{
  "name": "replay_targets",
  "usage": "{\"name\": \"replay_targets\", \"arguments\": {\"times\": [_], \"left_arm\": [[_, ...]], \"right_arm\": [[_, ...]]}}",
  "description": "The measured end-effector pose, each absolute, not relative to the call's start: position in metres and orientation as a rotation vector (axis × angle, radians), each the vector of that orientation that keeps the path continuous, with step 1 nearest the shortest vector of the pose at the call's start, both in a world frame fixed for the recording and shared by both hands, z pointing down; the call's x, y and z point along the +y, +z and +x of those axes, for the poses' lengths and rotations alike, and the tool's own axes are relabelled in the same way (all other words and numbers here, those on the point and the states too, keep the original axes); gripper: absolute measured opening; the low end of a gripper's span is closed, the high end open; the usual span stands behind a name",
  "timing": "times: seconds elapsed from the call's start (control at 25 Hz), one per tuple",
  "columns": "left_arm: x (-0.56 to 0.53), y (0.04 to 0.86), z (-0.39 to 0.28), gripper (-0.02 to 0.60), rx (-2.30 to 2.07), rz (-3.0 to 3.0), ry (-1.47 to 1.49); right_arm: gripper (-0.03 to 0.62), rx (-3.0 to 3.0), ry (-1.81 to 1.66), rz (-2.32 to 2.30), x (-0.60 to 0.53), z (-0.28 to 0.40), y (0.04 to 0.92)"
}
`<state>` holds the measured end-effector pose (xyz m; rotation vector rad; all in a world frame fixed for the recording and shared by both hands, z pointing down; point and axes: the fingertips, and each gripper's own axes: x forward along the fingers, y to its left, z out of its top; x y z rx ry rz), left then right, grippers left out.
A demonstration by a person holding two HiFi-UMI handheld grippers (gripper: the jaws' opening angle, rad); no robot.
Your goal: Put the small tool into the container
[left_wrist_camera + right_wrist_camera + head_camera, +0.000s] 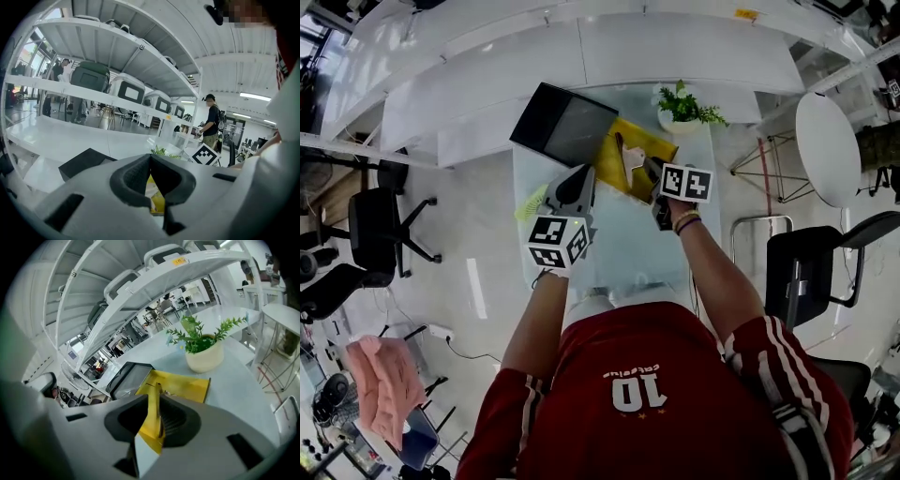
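A black open container stands at the table's far left, also seen in the right gripper view and the left gripper view. Beside it lies a yellow package with a small brownish tool on it. My right gripper is at the package's right edge. In its own view the right gripper is shut on a raised yellow flap of that package. My left gripper is just left of the package. Its jaws meet, with yellow showing below them.
A potted plant stands at the table's far right corner, close behind the package. A light green item lies near the table's left edge. White shelving runs behind the table. Office chairs stand on both sides.
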<state>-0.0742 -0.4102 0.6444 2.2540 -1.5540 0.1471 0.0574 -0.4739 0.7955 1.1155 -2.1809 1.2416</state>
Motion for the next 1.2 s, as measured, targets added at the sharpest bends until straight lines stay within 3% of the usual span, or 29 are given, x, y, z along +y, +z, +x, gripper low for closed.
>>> {"name": "replay_targets", "arguments": {"times": [0.48,0.88,1.2], "left_arm": [[-0.353,0.595,-0.108,-0.002,-1.555,2.32,0.071],[-0.307,0.531,-0.176,-0.002,-1.661,2.316,0.004],[-0.266,0.49,-0.164,-0.002,-1.582,2.418,0.01]], "right_arm": [[0.067,-2.235,1.132,1.178,-0.416,0.055,0.725],[0.067,-2.361,0.954,1.198,-0.37,0.031,0.639],[0.067,-2.437,0.88,1.21,-0.316,0.029,0.595]]}}
